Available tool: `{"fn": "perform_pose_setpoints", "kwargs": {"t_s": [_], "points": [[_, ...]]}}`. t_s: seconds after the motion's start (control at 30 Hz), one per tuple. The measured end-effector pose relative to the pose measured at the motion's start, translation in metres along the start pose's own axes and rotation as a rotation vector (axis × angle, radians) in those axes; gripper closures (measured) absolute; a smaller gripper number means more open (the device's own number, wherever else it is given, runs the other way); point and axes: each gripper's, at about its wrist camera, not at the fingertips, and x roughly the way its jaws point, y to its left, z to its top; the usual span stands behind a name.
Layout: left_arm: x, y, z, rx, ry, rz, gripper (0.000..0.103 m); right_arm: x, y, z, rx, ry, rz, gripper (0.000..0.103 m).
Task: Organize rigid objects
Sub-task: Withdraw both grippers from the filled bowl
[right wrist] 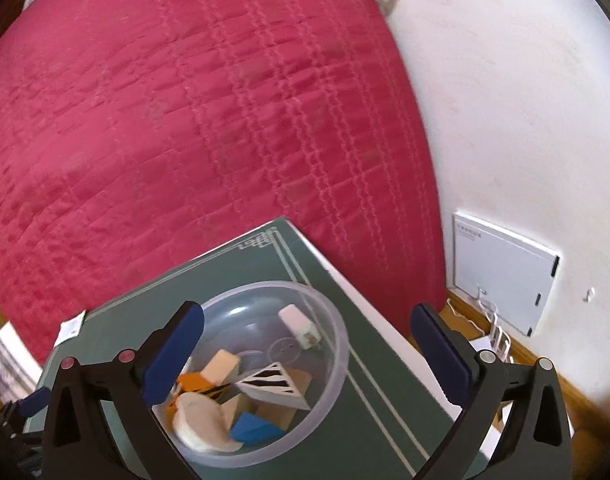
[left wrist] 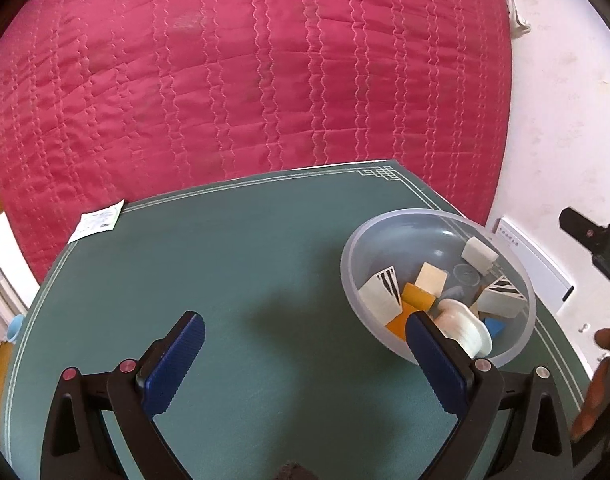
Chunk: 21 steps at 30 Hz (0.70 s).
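The left gripper [left wrist: 305, 356] sits nearest the lens: black frame, blue ribbed pads, jaws spread wide with nothing between them, only bare desk [left wrist: 245, 264] beneath. The right gripper [right wrist: 307, 344] is likewise fully spread and empty; it hangs above the bowl [right wrist: 337, 328], one pad over the near-left rim, the other beyond the desk edge on the far side of the bowl.

The bowl is the reference point. It is a round, translucent plastic vessel standing near the desk's right edge, just inside the white border lines. All rigid objects in view lie inside it, loosely heaped: a striped wedge [right wrist: 271, 384] in white with black bands, a second striped wedge [left wrist: 381, 290], a pale wooden block [left wrist: 431, 276], an orange block [left wrist: 419, 296], a blue wedge [right wrist: 253, 428], a white block [left wrist: 479, 254] against the far wall, and a white spool [left wrist: 467, 328] at the near rim. The heap suggests the pieces were dropped in rather than arranged; collection appears complete or nearly so.

Left of the bowl the desk surface, a matte green mat, is bare except for a paper sachet [left wrist: 97, 220] at its far-left edge. Beyond the bowl hangs a quilted red cover [left wrist: 245, 72] with wavy stitching
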Motion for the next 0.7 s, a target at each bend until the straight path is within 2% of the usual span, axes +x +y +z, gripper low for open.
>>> {"fn": "perform_pose_setpoints", "kwargs": {"t_s": [0.37,0.5,0.6,0.7], "points": [[-0.011,-0.001,-0.004,0.034,-0.036,0.031,0.001,-0.037,0.007,0.015,-0.126,0.055,0.072,0.000],[-0.017,-0.004,-0.006,0.046,-0.045,0.020,0.001,-0.047,0.006,0.012,-0.155,0.118,0.117,0.000],[-0.021,-0.007,-0.008,0.054,-0.047,0.008,0.001,-0.049,0.007,0.003,-0.167,0.197,0.159,0.000],[-0.025,-0.011,-0.010,0.058,-0.046,0.004,0.001,-0.048,0.011,-0.014,-0.204,0.274,0.164,0.000]]}}
